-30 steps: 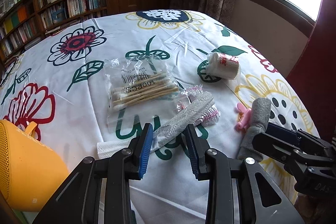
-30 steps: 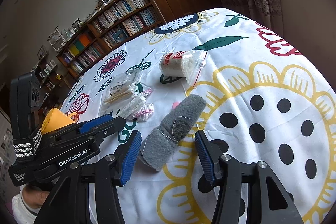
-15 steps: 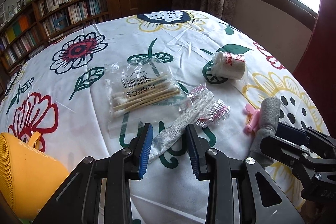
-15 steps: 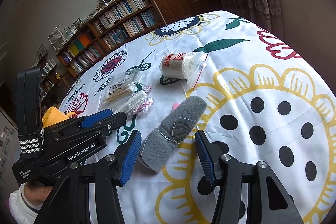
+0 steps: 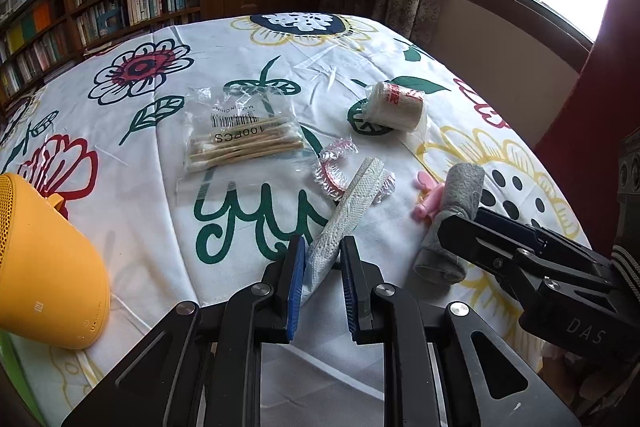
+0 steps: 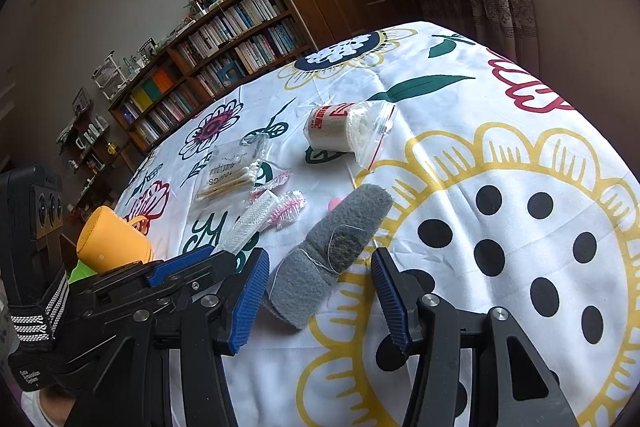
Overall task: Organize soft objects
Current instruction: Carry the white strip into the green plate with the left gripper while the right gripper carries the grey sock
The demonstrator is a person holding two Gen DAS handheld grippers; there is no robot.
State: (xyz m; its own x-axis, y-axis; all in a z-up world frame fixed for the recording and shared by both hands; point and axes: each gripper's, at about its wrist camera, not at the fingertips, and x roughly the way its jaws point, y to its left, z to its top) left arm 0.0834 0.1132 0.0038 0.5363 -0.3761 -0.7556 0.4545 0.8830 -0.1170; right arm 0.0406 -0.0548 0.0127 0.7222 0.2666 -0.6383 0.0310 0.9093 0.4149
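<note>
In the left wrist view my left gripper [image 5: 320, 279] is shut on the near end of a white mesh gauze strip [image 5: 352, 203], which runs away from the blue pads across the flowered tablecloth [image 5: 132, 195]. A grey felt strip [image 6: 340, 239] lies between the wide-apart fingers of my right gripper [image 6: 320, 301], which stands open around the strip's near end without touching it. The same grey felt strip [image 5: 460, 195] shows at the right of the left wrist view, with a small pink object [image 5: 428, 197] beside it.
A bag of cotton swabs [image 5: 240, 143], a bagged bandage roll [image 5: 396, 105] and a pink-fringed plastic packet [image 5: 336, 167] lie further out. A yellow speaker [image 5: 44, 259] sits at the near left. The table edge drops off at the right, and a bookshelf [image 6: 224, 55] stands behind.
My left gripper's jaws have narrowed onto the white gauze strip, whose near end now sits between the pads. The right gripper has stayed open over the grey strip.
</note>
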